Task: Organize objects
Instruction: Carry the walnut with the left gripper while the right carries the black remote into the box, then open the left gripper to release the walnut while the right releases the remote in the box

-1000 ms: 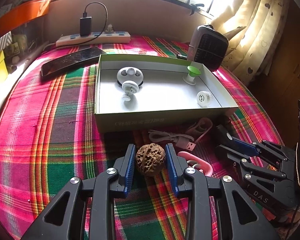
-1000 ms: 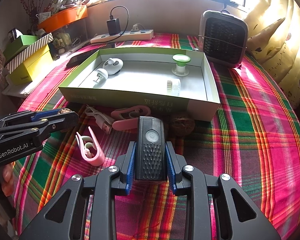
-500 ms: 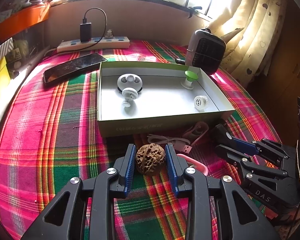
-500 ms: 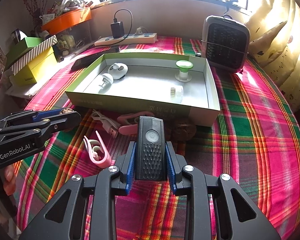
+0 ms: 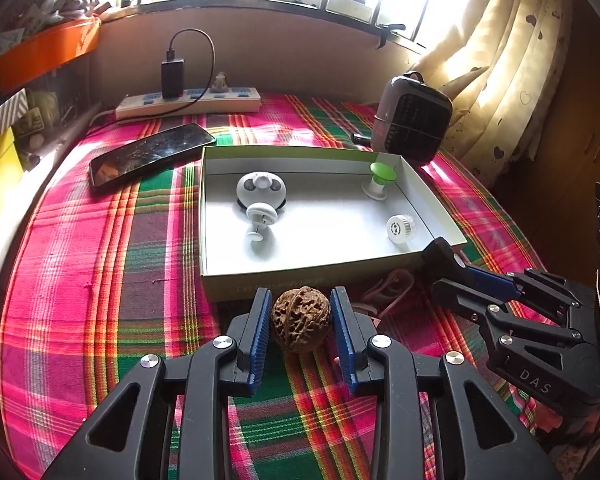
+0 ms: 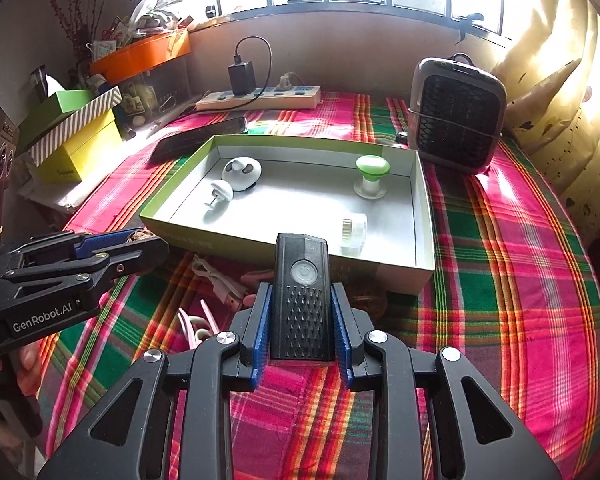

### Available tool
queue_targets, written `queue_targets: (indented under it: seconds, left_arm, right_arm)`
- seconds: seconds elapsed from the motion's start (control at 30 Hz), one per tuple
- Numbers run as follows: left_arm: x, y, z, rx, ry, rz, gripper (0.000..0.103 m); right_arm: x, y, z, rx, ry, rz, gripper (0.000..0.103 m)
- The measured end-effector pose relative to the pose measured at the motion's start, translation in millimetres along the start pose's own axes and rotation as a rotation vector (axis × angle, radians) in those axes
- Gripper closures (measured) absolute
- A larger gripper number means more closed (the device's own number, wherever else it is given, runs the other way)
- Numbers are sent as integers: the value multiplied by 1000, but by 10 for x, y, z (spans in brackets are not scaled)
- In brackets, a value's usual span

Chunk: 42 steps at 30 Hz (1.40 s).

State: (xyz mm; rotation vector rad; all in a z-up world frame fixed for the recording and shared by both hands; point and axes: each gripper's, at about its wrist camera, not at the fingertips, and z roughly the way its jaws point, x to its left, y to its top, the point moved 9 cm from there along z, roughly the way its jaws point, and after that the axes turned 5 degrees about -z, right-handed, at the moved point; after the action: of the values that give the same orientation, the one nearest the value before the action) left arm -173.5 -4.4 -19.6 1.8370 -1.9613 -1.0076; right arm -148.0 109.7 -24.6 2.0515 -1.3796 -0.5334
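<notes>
The box [image 5: 212, 216] holds four small white gadgets; beside it, the left hand-held gripper [image 5: 301, 320] grips a walnut [image 5: 301, 319], the right hand-held gripper [image 6: 302, 322] a black lamp [image 6: 303, 300].

Left gripper [image 5: 301, 320]: black angular linkage frame, triangular cut-outs, silver round screws at pivots, blue ribbed pads [image 5: 259, 326]. White "GenRobot.AI" lettering on side, seen from right wrist view. Right gripper [image 6: 302, 320]: same build; white "DAS" marking on side. Fingertips of hand [image 6: 24, 364] under left gripper body.
</notes>
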Motion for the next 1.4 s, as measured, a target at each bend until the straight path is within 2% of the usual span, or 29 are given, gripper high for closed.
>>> queue_targets:
  seconds: [0.37,0.73,1.4]
  left_arm:
    - [58,194,89,-13,17,-14,75]
    - [110,340,289,-3,32,-15,75]
    - [164,345,613,42,48,-16,75]
  right_arm:
    - [-29,318,138,-6,16,-31,74]
    - [-118,584,452,17,20,-25,74]
    - [-124,782,896,76,32,-28,74]
